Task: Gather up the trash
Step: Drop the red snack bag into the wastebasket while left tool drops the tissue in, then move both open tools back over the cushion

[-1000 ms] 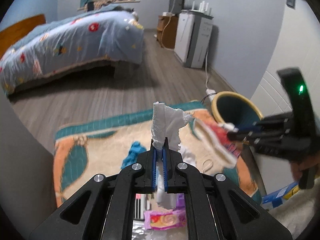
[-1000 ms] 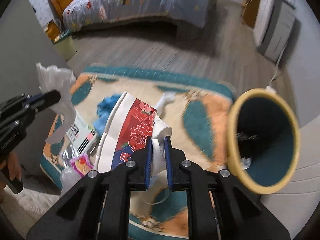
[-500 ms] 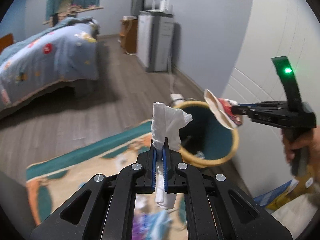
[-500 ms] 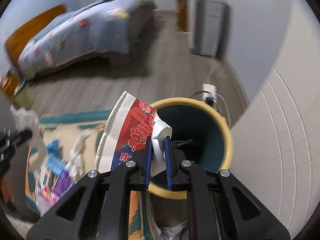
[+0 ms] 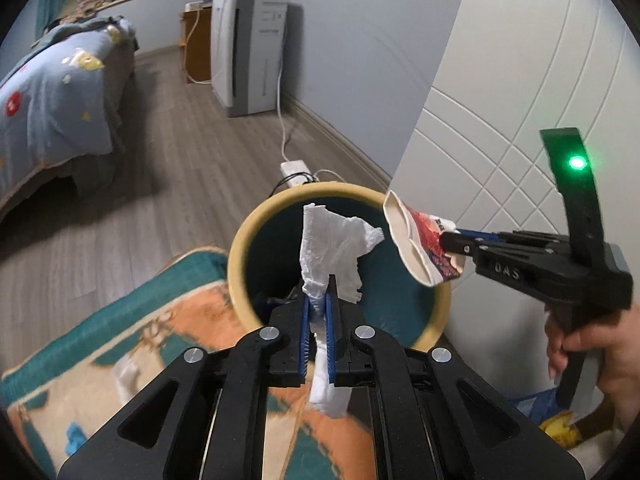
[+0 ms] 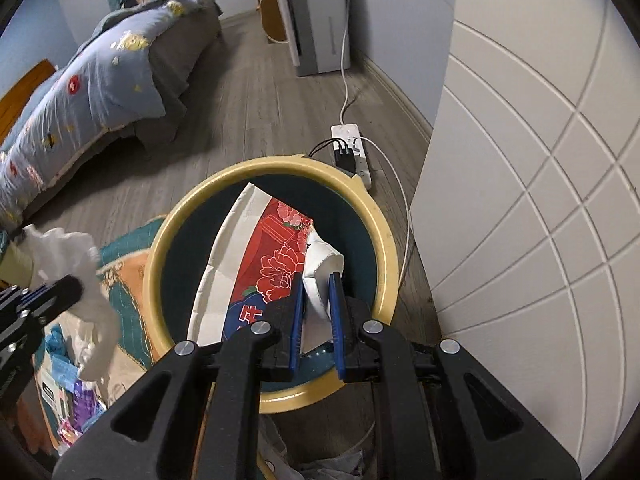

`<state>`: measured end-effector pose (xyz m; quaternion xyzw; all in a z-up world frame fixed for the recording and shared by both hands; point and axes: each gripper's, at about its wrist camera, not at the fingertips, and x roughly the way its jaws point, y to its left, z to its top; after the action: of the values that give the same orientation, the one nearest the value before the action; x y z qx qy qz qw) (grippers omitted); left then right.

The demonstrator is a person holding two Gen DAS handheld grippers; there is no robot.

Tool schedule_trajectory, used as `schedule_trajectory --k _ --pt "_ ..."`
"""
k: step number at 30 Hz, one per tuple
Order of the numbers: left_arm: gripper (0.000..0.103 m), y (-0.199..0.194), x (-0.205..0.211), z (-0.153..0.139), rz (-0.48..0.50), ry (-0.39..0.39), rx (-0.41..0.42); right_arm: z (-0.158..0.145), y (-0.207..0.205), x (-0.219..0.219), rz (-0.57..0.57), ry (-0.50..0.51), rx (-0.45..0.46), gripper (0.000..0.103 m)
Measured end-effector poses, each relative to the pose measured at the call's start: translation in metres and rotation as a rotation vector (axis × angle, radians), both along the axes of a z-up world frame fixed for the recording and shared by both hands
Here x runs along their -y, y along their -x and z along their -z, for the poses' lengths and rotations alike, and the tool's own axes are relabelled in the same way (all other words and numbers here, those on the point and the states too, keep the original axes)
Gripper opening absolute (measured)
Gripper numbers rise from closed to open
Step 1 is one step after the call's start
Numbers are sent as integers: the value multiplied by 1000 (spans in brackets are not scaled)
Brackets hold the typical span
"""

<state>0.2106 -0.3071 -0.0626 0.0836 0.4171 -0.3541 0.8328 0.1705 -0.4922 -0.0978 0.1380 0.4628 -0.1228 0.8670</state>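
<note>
We hold our left gripper (image 5: 318,304) with its fingers pressed tight on a crumpled white tissue (image 5: 332,248), which sticks up in front of the open mouth of the bin (image 5: 240,248). Our right gripper (image 6: 316,296) pinches a flattened paper cup (image 6: 256,256) with a red flower print, its fingers closed on the cup's folded white edge, and the cup hangs right over the bin's dark teal inside. The bin, yellow at the rim, stands on the wooden floor (image 6: 256,92) beside a white panelled door (image 6: 532,184), at the far right corner of a patterned rug (image 5: 140,332). More wrappers (image 6: 76,396) lie on the rug at the near left. A power strip (image 6: 352,152) lies just beyond the bin, and a bed (image 5: 48,80) stands at the far left.
</note>
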Motion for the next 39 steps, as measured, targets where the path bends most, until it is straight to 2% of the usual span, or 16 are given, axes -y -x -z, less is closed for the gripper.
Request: schedule_trajectory --k 1,2,3,4,5,8,10,11,13,16,24,33,39 --pt "10 -2 2 -1 0 5 -1 0 0 1 1 -2 2 15" --pt "19 -5 3 -2 0 16 -7 0 0 0 -1 -2 4 16" --pt "28 -8 4 -3 -7 19 -8 0 0 -1 -5 -1 7 24" --pt "41 -10 3 -6 -20 29 -2 0 -1 -3 -12 2 11 36" --pt "53 -11 2 -8 -23 38 3 0 -2 -5 -20 8 13 42" --pt "63 -6 -9 -16 -34 44 37 -1 -4 -14 -53 28 13 50" --pt "73 -3 -21 -19 -59 34 57 -2 -4 -17 -63 39 19 66" --pt "80 -1 -29 -21 -75 37 66 -3 -4 -18 -64 42 23 69" --pt "92 4 -50 -23 -123 35 80 -5 -3 -19 -67 46 29 82" --pt "94 11 -80 -25 -190 10 108 -10 1 -25 -73 63 45 98" --pt "96 29 -167 -43 -324 -96 192 -22 5 -57 -151 84 44 97" --pt "97 70 -260 -74 -542 -92 216 -68 11 -125 -252 81 94 97" --pt "97 114 -289 -80 -630 -97 213 -91 25 -180 -312 78 136 97"
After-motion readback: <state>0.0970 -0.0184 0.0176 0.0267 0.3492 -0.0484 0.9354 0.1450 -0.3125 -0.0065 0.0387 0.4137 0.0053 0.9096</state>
